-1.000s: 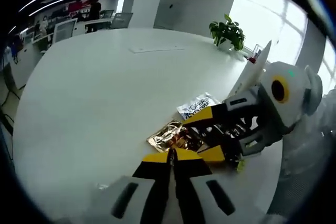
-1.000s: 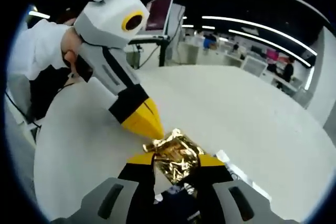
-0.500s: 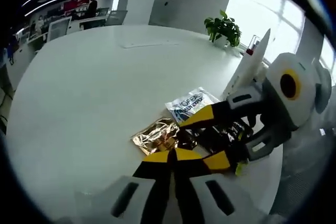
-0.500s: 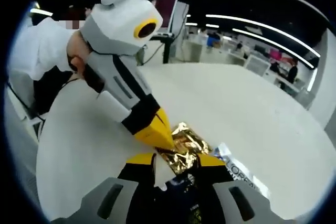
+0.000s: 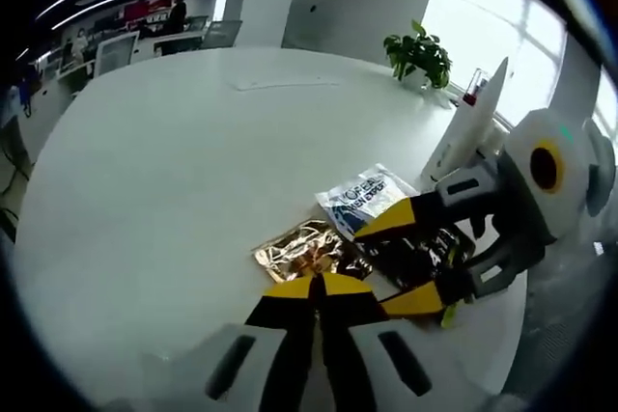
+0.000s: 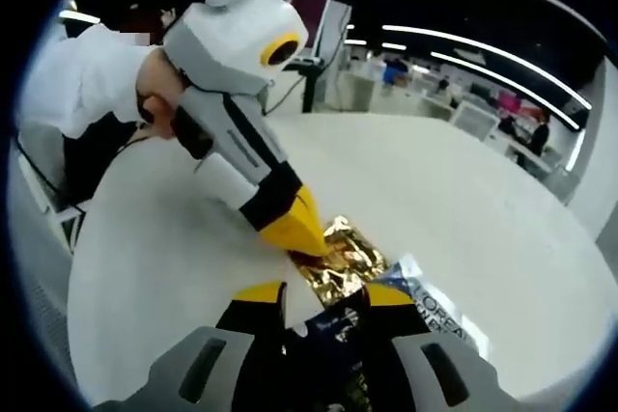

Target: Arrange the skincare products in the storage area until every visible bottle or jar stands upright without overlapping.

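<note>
- Since a second ago, my right gripper (image 5: 401, 262) has slid off the gold foil sachet (image 5: 301, 251) and onto the dark sachet (image 5: 413, 256). Its yellow tips stand apart on either side of that packet, and I cannot tell whether they pinch it.
- My left gripper (image 6: 294, 231) has its jaws pressed together, tips touching the gold sachet's near edge, pinning it to the white table (image 5: 174, 161).
- I judge this a separating step: three sachets overlap, and no bottle or jar is present.
- Gold sachet lies flat, long axis running from my left tips toward the silver-blue sachet (image 5: 365, 194), which lies just beyond it, printed face up.
</note>
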{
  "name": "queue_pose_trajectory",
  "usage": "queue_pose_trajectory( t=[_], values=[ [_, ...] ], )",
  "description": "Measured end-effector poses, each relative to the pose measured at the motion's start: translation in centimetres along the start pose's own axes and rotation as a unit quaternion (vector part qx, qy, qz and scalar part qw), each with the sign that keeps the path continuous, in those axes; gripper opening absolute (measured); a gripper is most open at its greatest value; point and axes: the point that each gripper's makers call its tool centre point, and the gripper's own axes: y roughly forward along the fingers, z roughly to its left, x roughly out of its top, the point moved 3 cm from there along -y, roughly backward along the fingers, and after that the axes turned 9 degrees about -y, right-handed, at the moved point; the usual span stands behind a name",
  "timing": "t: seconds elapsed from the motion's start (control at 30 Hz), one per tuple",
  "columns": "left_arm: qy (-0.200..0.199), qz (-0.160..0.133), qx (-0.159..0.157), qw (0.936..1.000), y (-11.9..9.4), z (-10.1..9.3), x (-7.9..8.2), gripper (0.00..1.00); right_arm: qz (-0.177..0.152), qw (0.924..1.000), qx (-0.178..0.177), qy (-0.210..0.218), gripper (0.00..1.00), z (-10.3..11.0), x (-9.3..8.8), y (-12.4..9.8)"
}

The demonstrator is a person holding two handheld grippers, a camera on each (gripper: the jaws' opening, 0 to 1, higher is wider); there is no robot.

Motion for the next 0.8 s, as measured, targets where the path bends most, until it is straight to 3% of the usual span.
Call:
queue_pose_trajectory(
  t=[0.5,0.8],
  values=[
    [-0.011,-0.008,0.013,0.9998,-0.1,0.0,-0.1,0.01,0.003,1.0000,-0.001,0.003,0.27,0.0,-0.6,-1.0],
    [-0.009,-0.031,0.008,0.9994,-0.6,-0.7,0.9,0.08,-0.009,0.9998,-0.006,0.018,0.32,-0.3,0.2,-1.7]
  ],
)
